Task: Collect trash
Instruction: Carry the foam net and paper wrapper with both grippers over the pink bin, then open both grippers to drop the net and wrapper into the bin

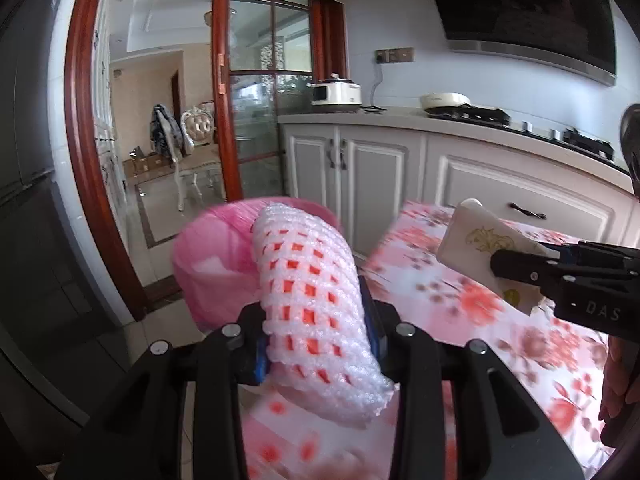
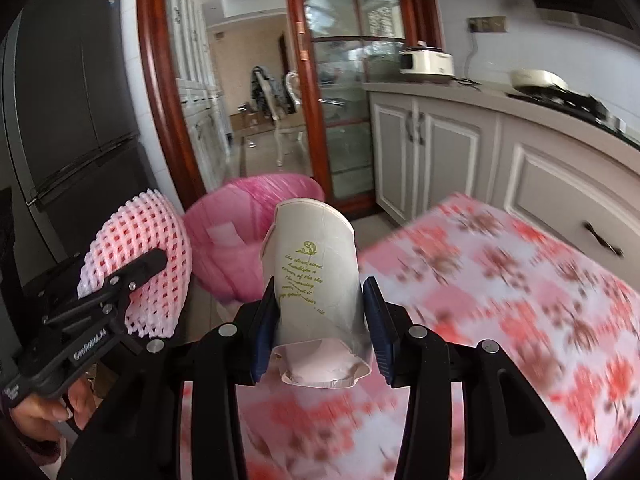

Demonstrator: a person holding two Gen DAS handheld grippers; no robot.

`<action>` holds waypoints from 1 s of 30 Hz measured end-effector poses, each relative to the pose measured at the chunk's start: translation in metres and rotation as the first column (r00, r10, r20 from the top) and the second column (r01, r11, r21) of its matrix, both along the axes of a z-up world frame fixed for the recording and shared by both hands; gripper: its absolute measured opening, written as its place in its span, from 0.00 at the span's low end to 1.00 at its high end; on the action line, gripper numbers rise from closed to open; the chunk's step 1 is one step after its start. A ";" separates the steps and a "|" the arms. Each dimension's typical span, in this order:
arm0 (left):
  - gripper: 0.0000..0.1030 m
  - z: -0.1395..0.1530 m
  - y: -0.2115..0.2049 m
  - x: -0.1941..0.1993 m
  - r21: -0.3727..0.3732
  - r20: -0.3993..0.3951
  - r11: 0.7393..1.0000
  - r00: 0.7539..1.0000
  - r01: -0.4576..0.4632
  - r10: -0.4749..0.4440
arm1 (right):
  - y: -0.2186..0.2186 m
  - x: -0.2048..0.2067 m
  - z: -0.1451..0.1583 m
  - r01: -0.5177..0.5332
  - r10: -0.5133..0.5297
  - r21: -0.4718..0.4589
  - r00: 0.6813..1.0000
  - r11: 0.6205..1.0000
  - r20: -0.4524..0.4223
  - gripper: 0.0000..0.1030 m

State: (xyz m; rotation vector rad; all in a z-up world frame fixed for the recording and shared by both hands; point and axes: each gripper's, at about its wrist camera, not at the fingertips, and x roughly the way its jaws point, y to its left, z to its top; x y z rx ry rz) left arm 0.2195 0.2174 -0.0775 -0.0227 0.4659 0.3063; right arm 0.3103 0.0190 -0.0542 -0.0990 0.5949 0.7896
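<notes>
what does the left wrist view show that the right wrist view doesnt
Only the left wrist view shows the range hood and the foam net close up between the left gripper fingers. Only the right wrist view shows the dark fridge, the gold writing on the paper cup, and that cup clamped in the right gripper. Both show the pink-lined bin, the floral tablecloth and the rice cooker.

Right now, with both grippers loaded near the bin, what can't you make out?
- Pink bin bottom: right wrist view, paper cup covers it; left wrist view, foam net covers it.
- Tablecloth pattern: motion-blurred in both views.
- Cup's gold print: too small to read.
</notes>
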 end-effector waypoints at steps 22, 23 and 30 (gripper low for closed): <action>0.36 0.004 0.158 0.110 -0.015 -0.040 0.996 0.995 -0.090 0.089 | 0.162 0.112 0.001 -0.153 0.154 0.031 0.987 0.988 -0.041 0.41; 0.36 0.003 0.161 0.113 -0.016 -0.040 0.996 0.995 -0.091 0.090 | 0.164 0.115 -0.002 -0.151 0.152 0.033 0.987 0.988 -0.046 0.42; 0.69 -0.008 0.169 0.119 -0.028 -0.036 0.993 0.993 -0.111 0.110 | 0.160 0.123 -0.009 -0.157 0.161 0.068 0.986 0.985 -0.054 0.68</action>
